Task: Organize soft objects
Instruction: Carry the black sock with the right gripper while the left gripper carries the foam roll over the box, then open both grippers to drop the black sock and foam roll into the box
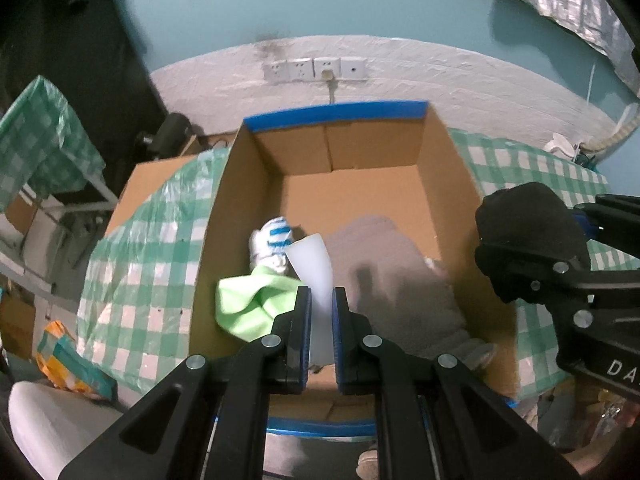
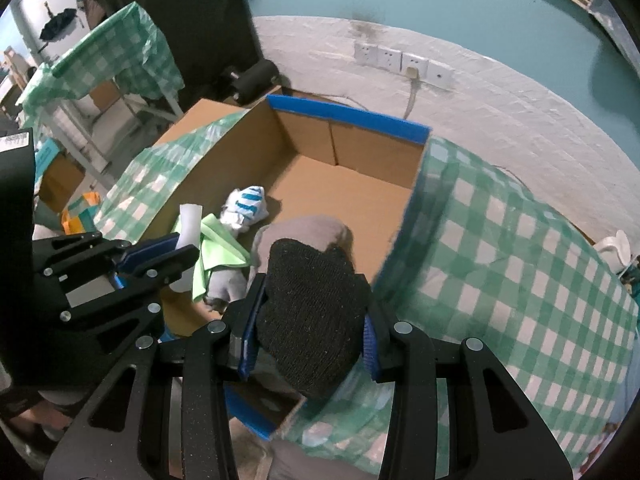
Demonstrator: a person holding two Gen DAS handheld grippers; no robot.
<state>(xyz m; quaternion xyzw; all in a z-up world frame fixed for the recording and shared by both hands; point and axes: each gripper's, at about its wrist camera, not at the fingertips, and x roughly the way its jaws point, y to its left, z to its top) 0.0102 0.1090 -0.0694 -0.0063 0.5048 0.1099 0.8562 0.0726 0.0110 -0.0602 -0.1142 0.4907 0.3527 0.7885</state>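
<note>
Left gripper (image 1: 321,300), jaws clamped narrowly on a white foam strip (image 1: 314,264), above the open cardboard box (image 1: 360,148). Right gripper (image 2: 308,332), jaws gripping a black knitted item (image 2: 310,312), at the box's near right edge. Inside lie a green cloth (image 1: 248,304), striped sock bundle (image 1: 274,240) and grey towel (image 1: 392,276).

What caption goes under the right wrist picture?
Right tool shut on a black knit bundle above the cardboard box of soft things.

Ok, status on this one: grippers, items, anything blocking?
Left gripper shut on white strip. Right gripper shut on black knit. Both over box; green cloth, grey cloth inside. Nothing blocking.
</note>
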